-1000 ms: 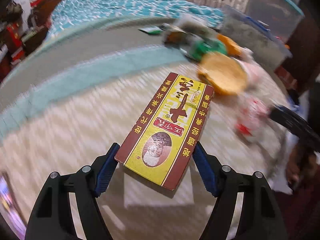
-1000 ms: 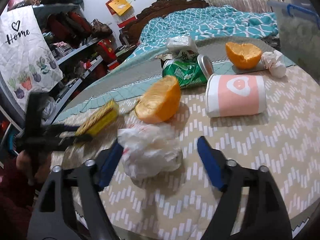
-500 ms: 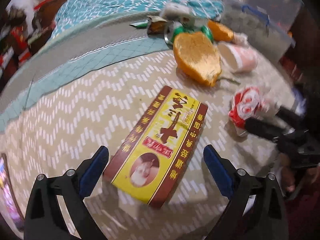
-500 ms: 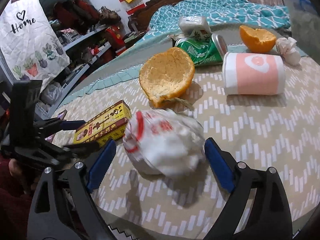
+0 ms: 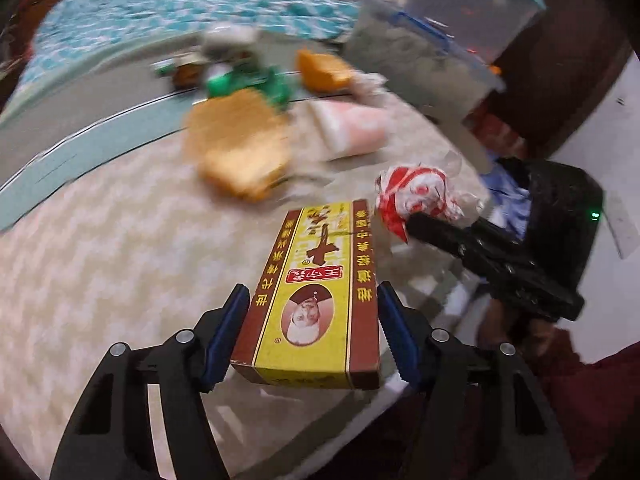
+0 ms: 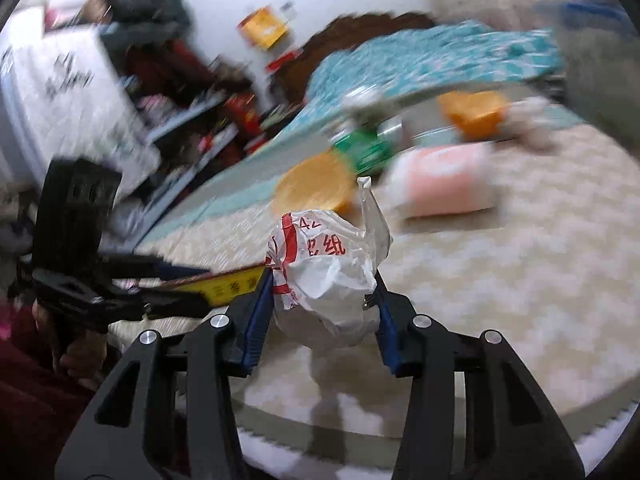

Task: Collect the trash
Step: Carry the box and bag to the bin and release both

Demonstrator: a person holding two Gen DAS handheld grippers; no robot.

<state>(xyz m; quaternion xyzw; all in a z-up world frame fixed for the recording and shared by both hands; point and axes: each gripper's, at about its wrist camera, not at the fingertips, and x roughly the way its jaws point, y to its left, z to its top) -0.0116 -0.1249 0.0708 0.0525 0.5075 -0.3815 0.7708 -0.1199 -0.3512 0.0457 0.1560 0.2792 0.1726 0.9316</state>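
Left gripper [image 5: 312, 336]: clamped on yellow box [image 5: 316, 288], lifted above the table [image 5: 100, 260].
Right gripper [image 6: 320, 312]: pinching crumpled wrapper [image 6: 324, 272], raised off the table.
Orange peel [image 5: 240, 152], pink cup [image 5: 352, 132], green can [image 6: 364, 148]: blurred, on the table.
Bin [image 5: 560, 216]: black, beside the table, partly hidden.

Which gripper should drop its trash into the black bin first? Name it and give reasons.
Right. The right gripper, shut on the crumpled wrapper, appears in the left wrist view close to the black bin. The left gripper grips the yellow box over the table, farther from the bin.
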